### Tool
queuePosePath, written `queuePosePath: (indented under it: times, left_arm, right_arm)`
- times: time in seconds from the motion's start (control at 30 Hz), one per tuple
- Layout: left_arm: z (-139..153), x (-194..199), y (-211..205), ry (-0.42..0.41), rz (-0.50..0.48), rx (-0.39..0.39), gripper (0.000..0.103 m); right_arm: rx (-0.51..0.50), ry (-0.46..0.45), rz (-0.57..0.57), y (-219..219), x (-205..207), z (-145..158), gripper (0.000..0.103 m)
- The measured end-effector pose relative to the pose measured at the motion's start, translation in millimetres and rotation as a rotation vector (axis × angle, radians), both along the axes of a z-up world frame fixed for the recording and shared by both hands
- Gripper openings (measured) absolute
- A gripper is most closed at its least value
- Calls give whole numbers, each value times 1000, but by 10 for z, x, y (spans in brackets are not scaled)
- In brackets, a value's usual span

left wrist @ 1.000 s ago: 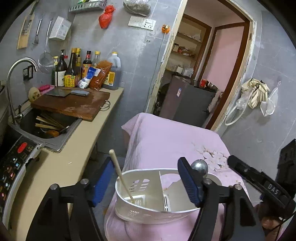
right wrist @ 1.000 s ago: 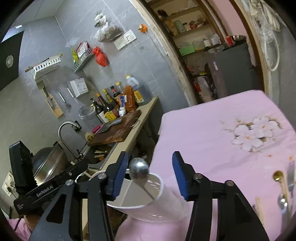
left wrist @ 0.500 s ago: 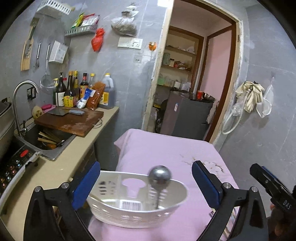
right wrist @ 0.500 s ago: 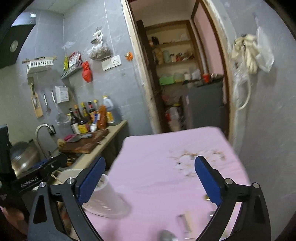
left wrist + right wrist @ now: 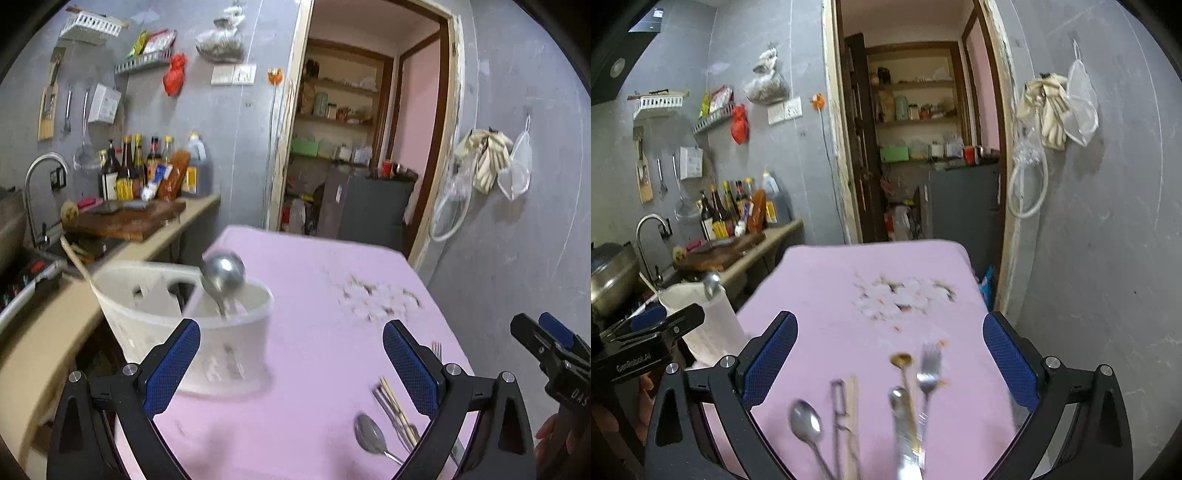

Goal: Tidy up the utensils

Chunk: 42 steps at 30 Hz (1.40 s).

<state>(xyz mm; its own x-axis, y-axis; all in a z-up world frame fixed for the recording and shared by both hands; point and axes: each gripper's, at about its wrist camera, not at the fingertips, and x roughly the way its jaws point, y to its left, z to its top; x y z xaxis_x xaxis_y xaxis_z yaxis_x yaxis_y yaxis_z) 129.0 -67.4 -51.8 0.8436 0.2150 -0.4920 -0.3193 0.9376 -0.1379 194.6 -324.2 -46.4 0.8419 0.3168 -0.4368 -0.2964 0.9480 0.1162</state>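
Utensils lie loose at the near end of the pink tablecloth point(image 5: 827, 295): a steel spoon point(image 5: 805, 421) on the left, a pair of tongs point(image 5: 839, 406) and a pale chopstick point(image 5: 852, 402) side by side just right of it, then a small gold spoon point(image 5: 902, 360), a fork point(image 5: 929, 365) and a knife point(image 5: 903, 428) bunched close together, all blurred. Over at the cloth's left edge stands the white utensil caddy point(image 5: 192, 343), upright beside the counter point(image 5: 48, 332), and in it a steel ladle point(image 5: 223, 271) pokes up bowl-first while a wooden chopstick point(image 5: 75, 260) leans out of its left compartment.

Left gripper point(image 5: 291, 363) hangs wide apart, jaws just having swung open, nothing between the blue pads point(image 5: 171, 365); the caddy sits beyond its left finger, not touched. Right gripper point(image 5: 890, 360) is spread just as wide, jaws freshly opened too, and it hovers over the loose cutlery with nothing pinched; the gold spoon and fork show in the gap between its fingers, lying on the cloth. From the right wrist view the left gripper's black body sits in front of the caddy at the left edge. Behind the table, an open doorway point(image 5: 923, 147) leads to shelves.
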Motion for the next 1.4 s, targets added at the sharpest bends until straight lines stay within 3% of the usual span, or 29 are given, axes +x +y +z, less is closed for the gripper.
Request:
queuePosePath:
  times: [0.37,0.67,0.73,0.83,0.97,1.03,1.17,1.33,1.4]
  left_arm:
    - [-578,117,-364,131,23,-72,100]
    - [-882,313,-450,228,-47,-148,99]
    - [-926,348,-460,246,-71,-167,88]
    - [-1001,401,-474,283,-111,-208,76]
    - [-1077,455,-514,306,-146,-230,61]
    - [-1115,482,-528,324,-154,-237,48]
    - [-1125,505,-550,334,-147,-226,40]
    - [-1140,528,-533,355,-123,-230,25]
    - [-1139,535,-519,360,-120,-243,24]
  right_arm:
    - [11,139,40,-431,240,-754,99]
    - [90,322,142,-450,643,-1336,98]
    - [109,354,167,-433,745,-1422,97]
    - [105,374,203,-373,857,-1507,86]
    - [88,381,252,-259,984,-1536,63]
    - [96,391,269,-233,1056,-1556,60]
    - [100,409,308,-197,1186,-1577,47]
    - [141,455,353,-185,1335,-1633,44]
    - [164,476,361,-201,1396,-1665,41]
